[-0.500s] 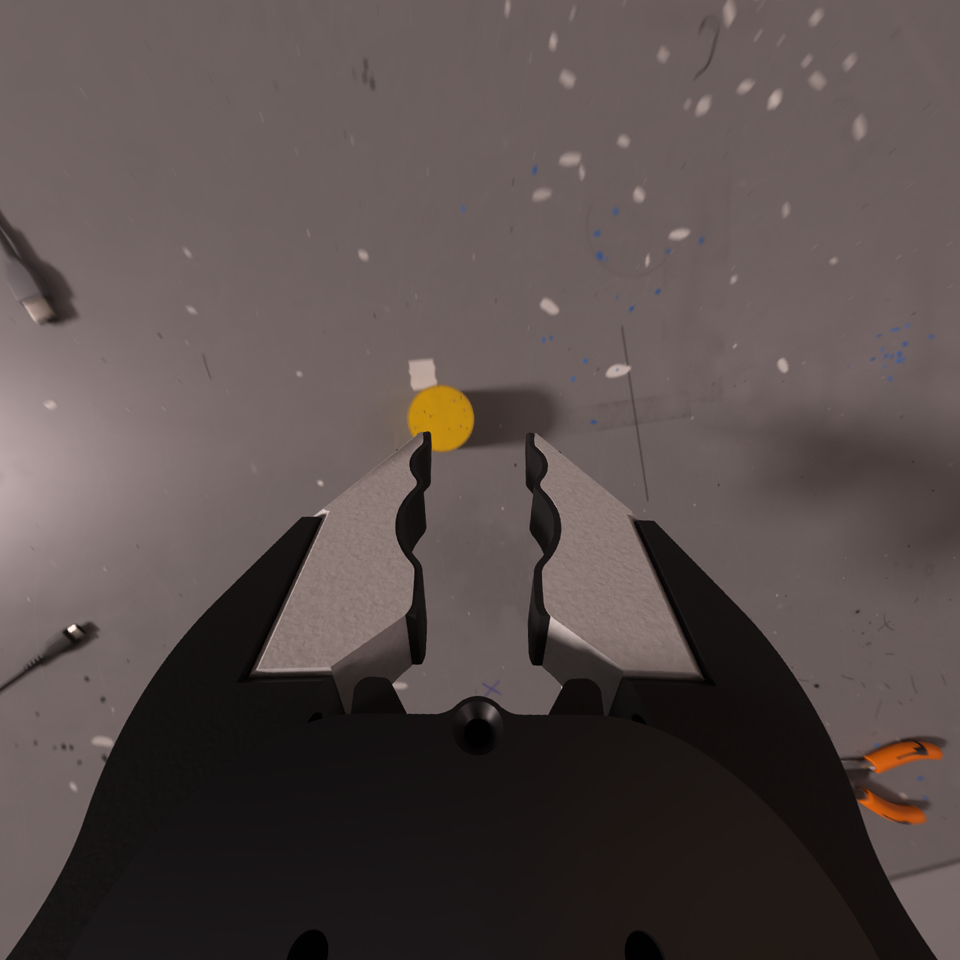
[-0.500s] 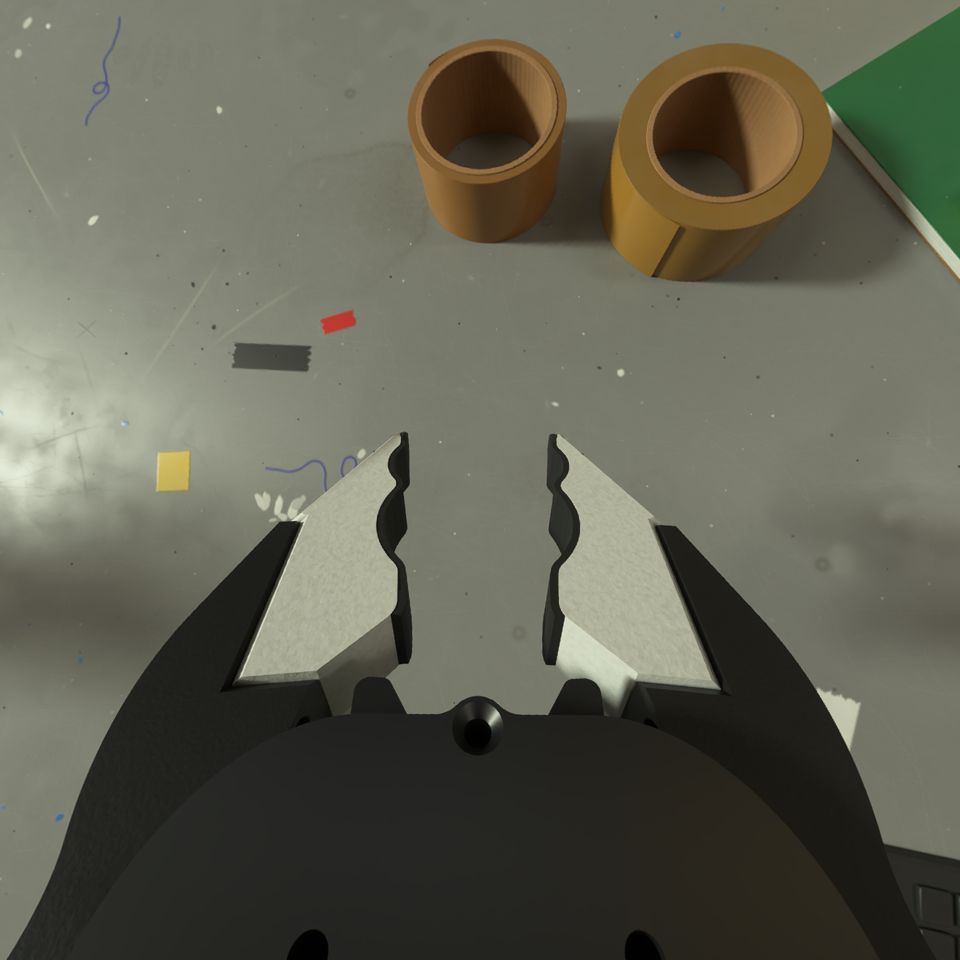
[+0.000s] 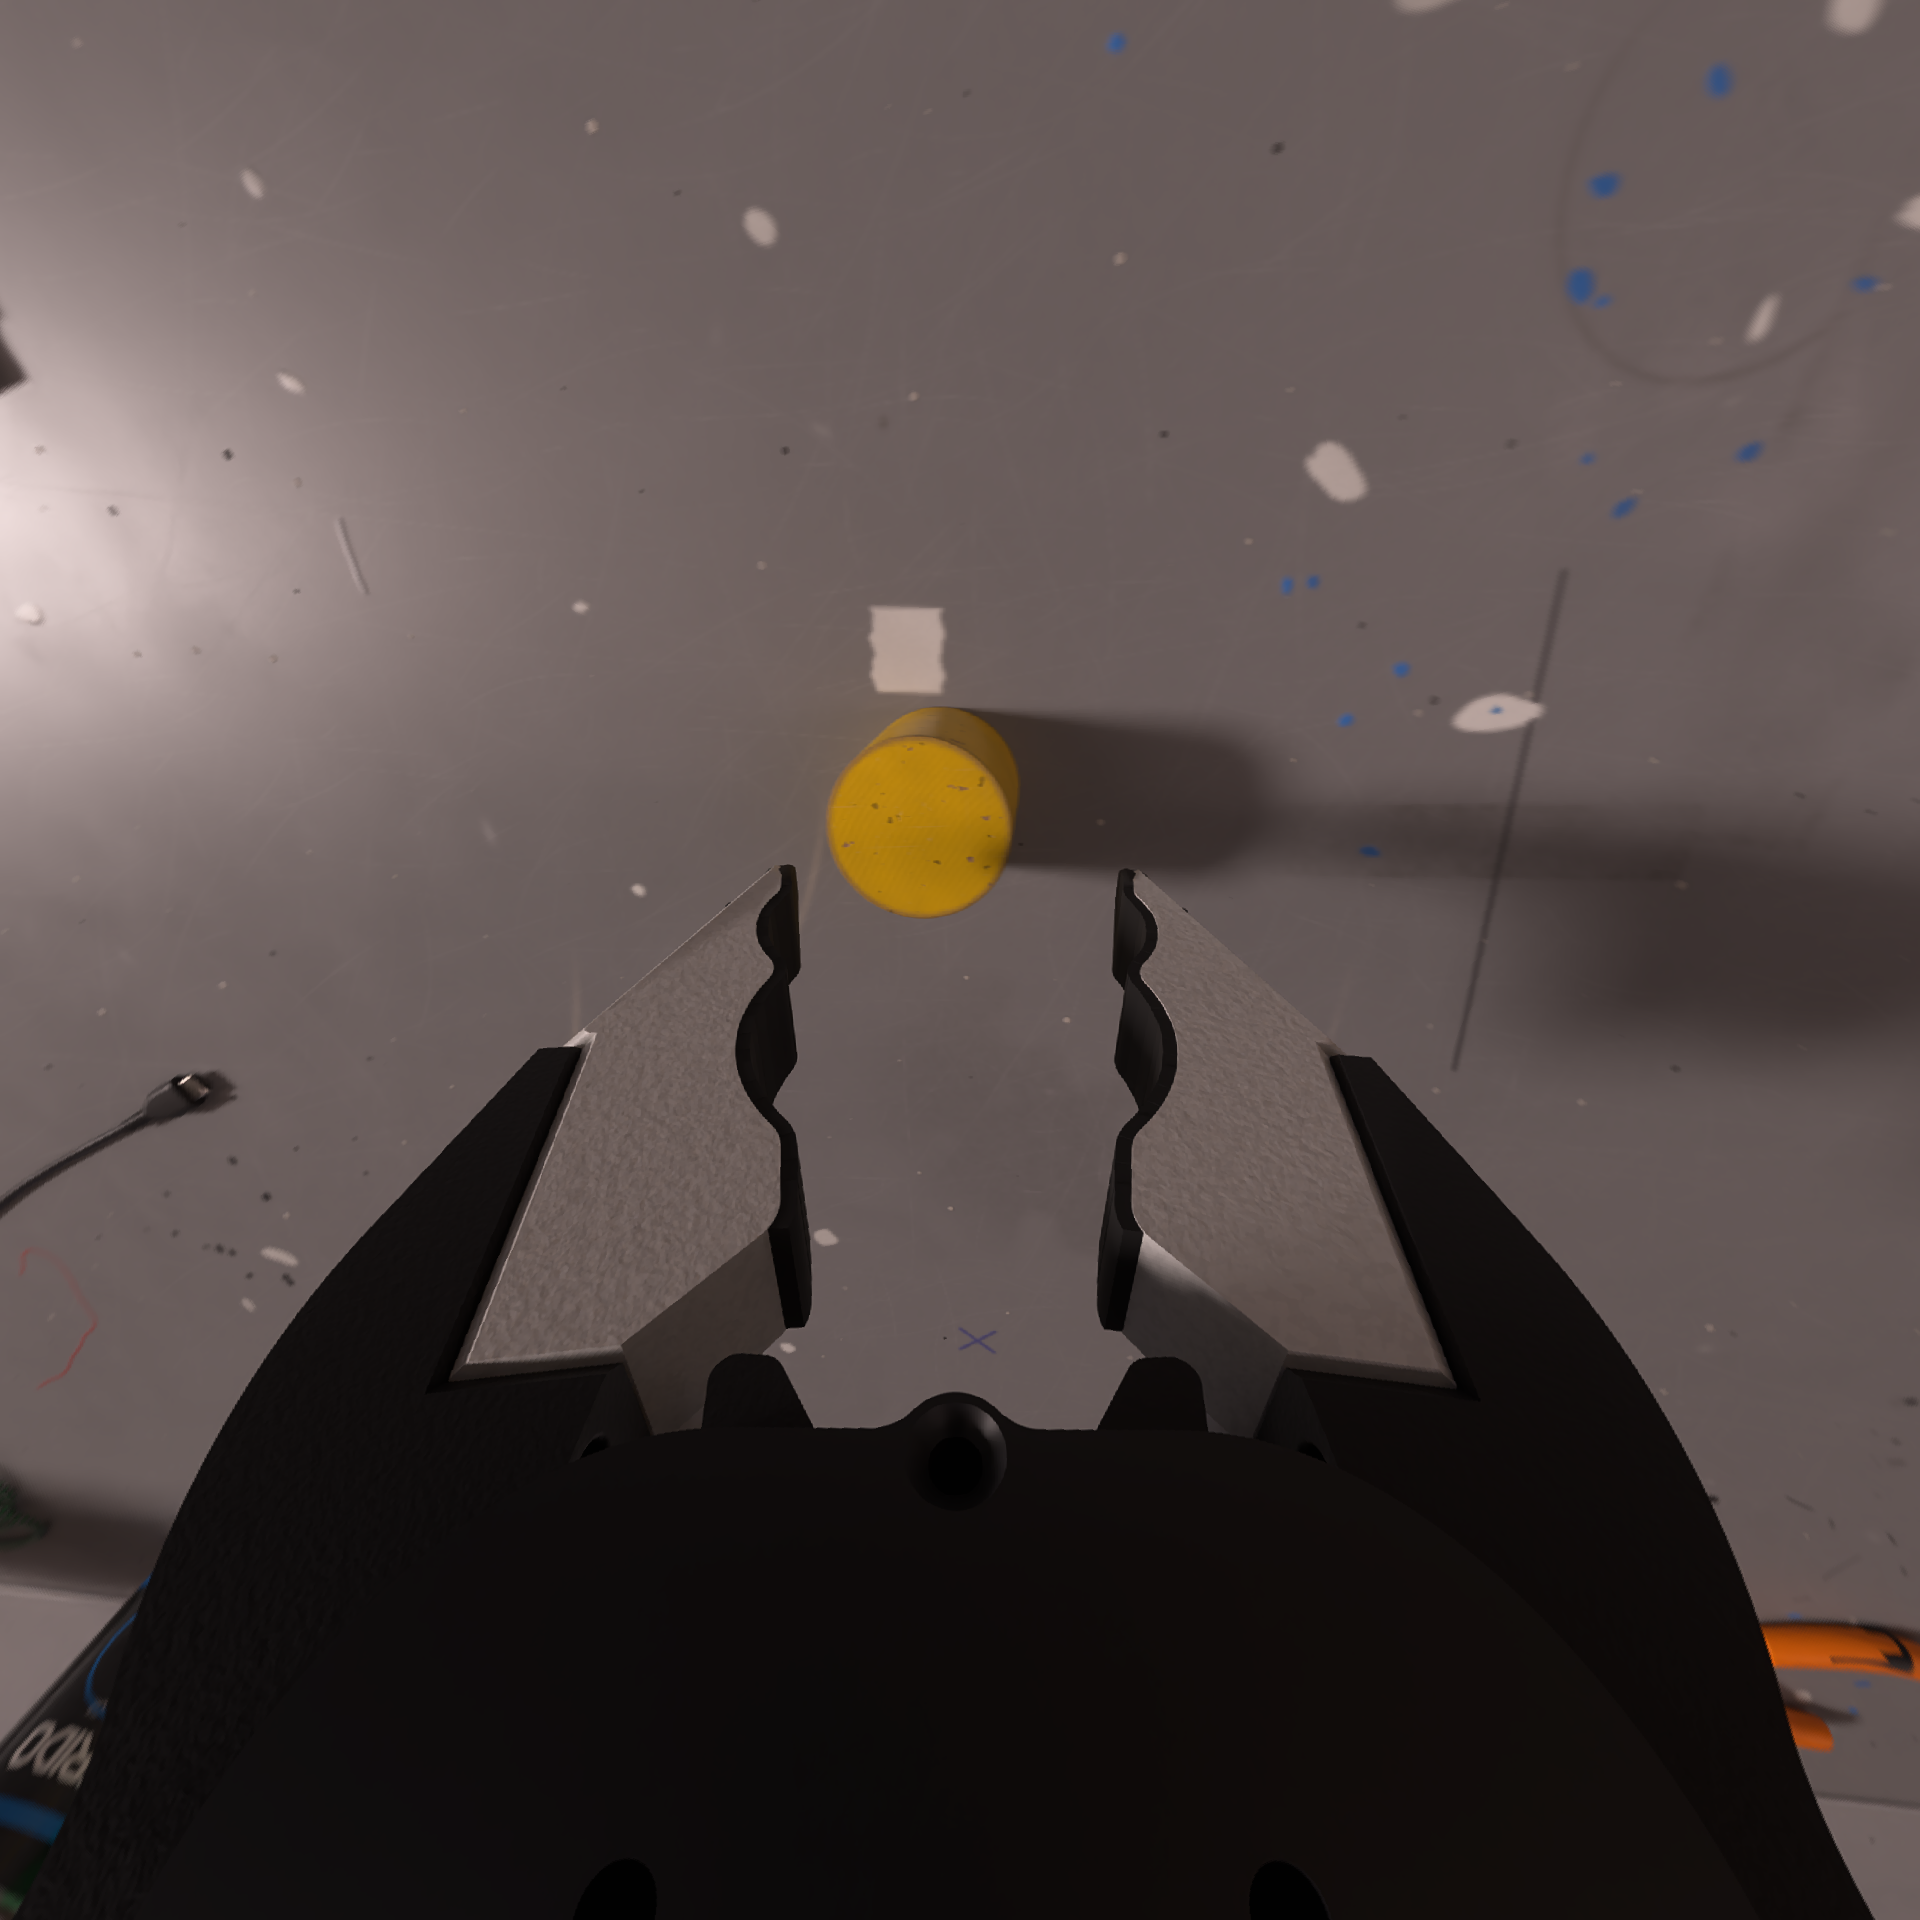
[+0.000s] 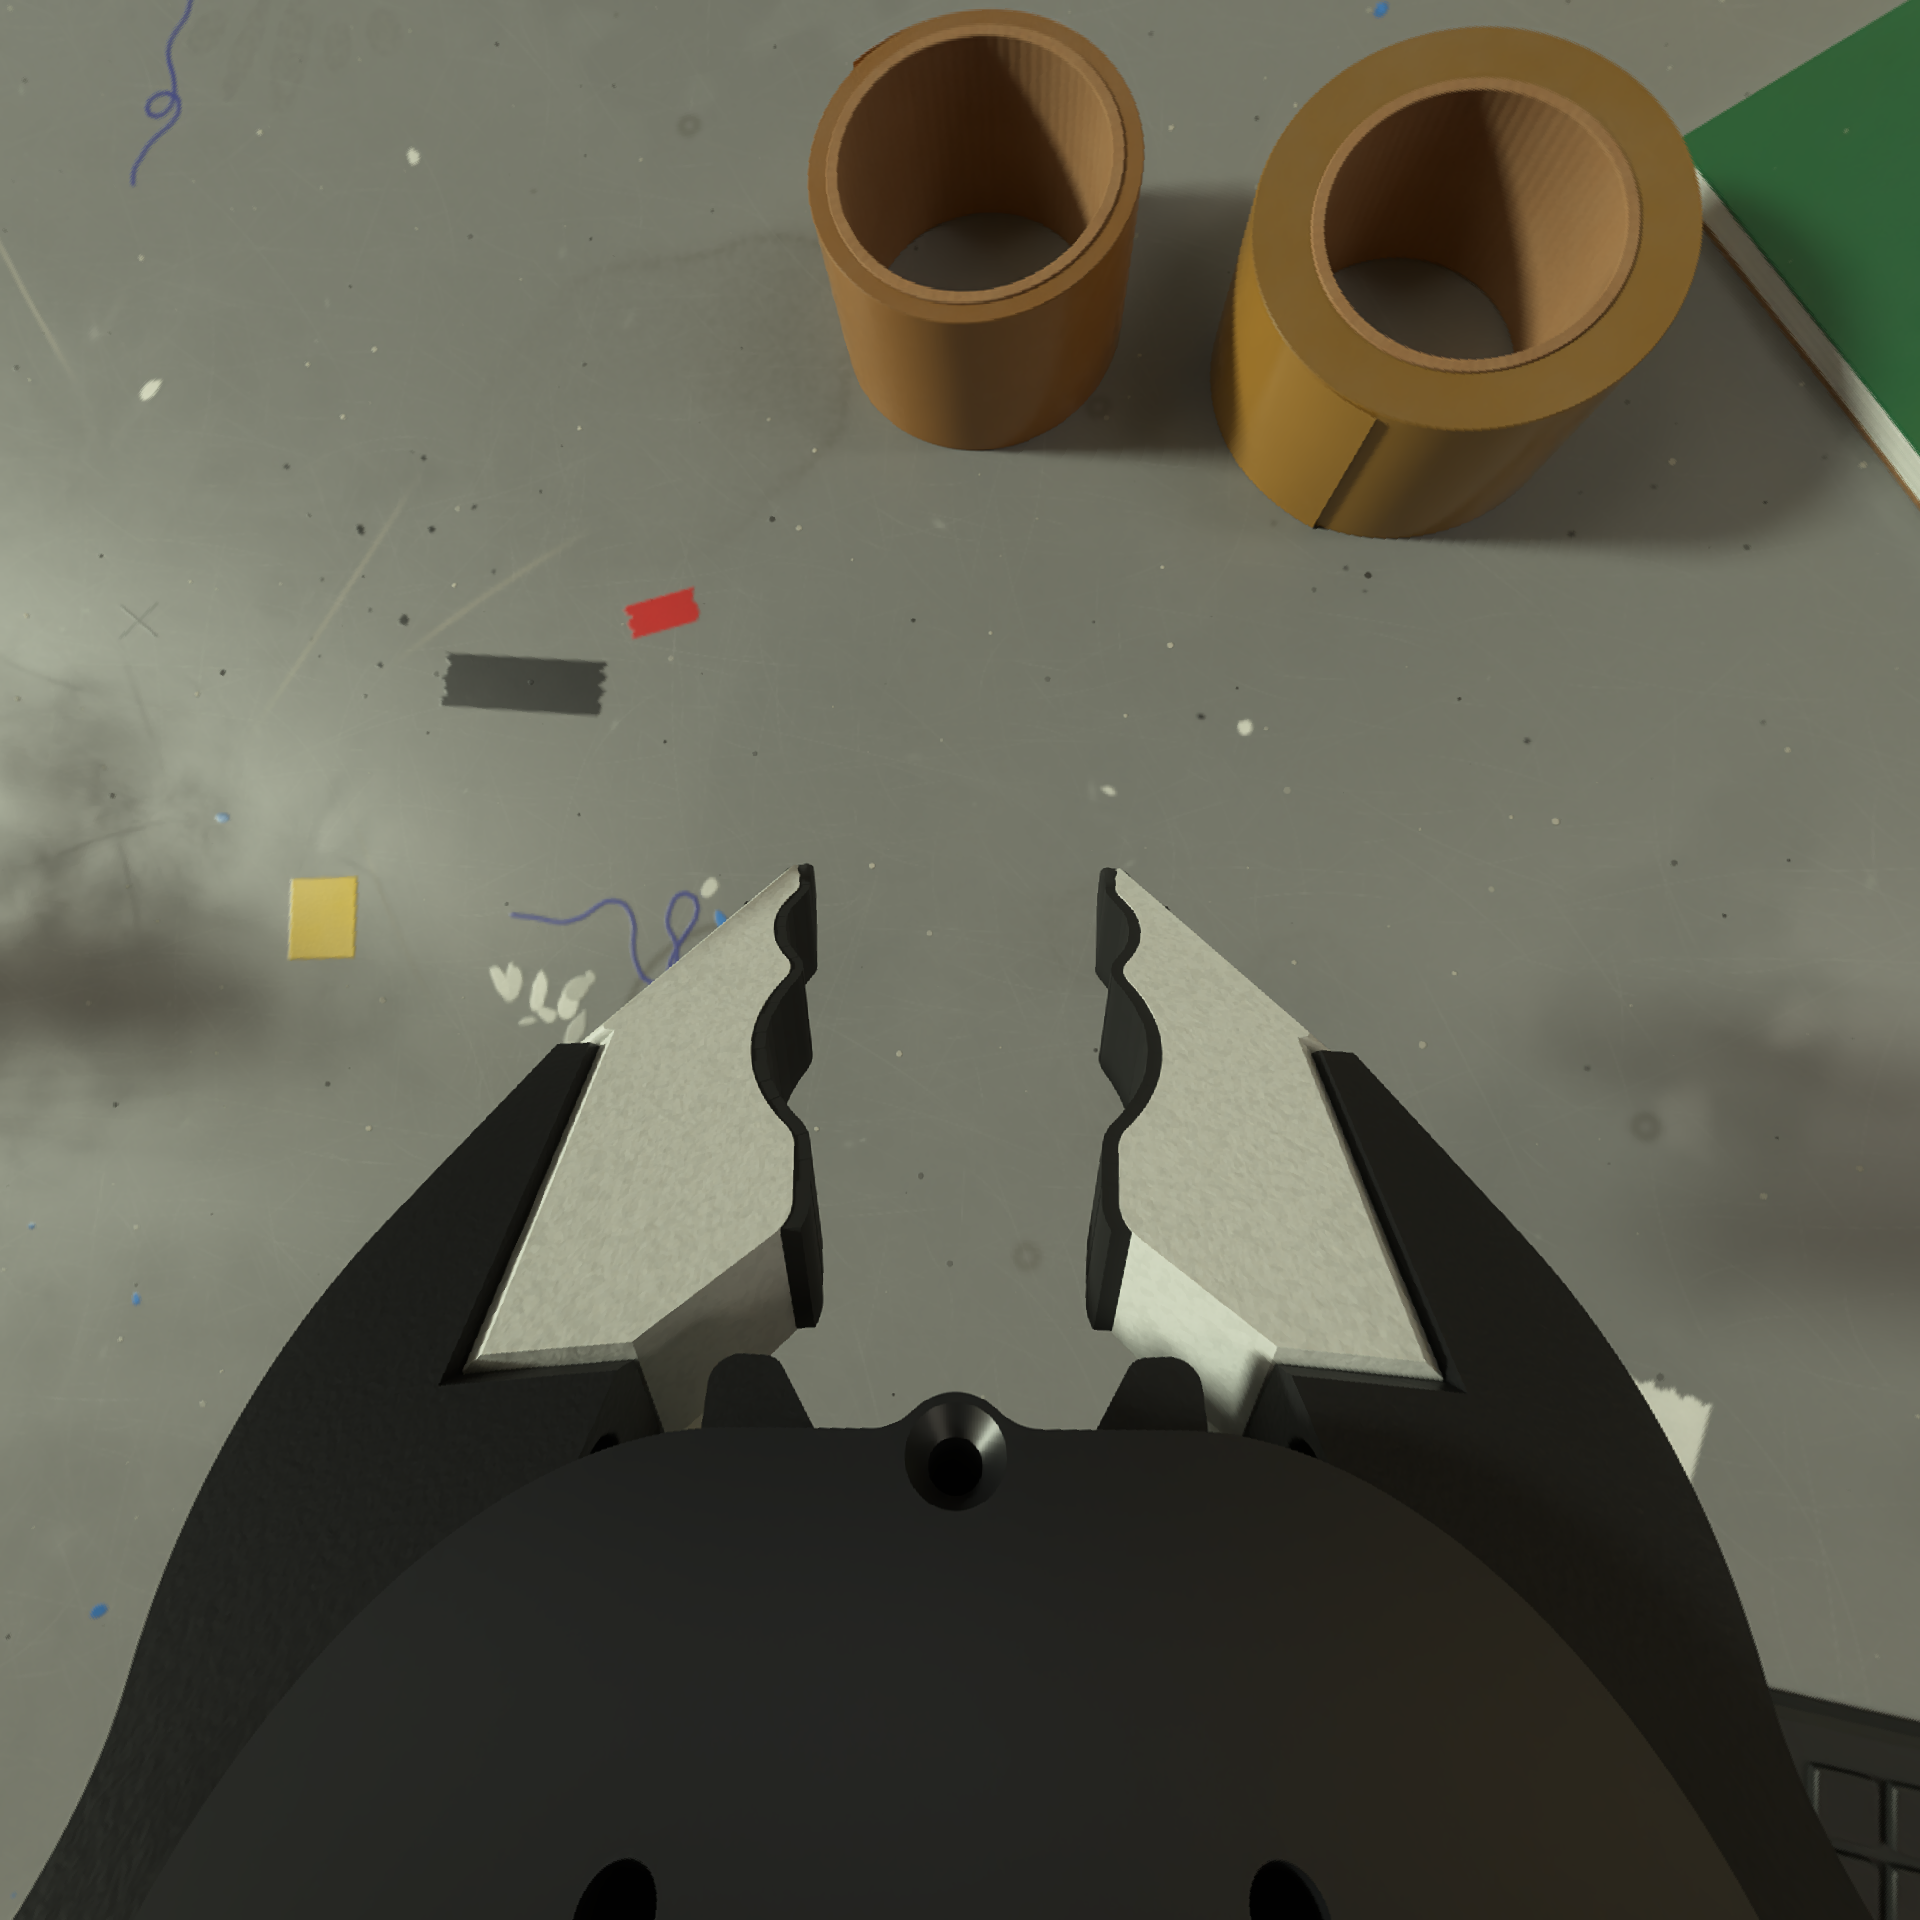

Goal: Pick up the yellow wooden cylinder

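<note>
A short yellow wooden cylinder stands upright on the grey table, seen from above in the left wrist view. My left gripper is open and empty, its fingertips just short of the cylinder, which sits slightly left of the gap's centre line. My right gripper is open and empty over bare table; the cylinder does not show in the right wrist view.
A white tape scrap lies just beyond the cylinder. A cable plug lies left, orange pliers at lower right. In the right wrist view two brown tape rolls and a green book lie ahead.
My left gripper has moved down and closer to the cylinder, which now looks larger and nearer the gap's middle, and its jaws have opened wider. The right gripper has hardly moved.
</note>
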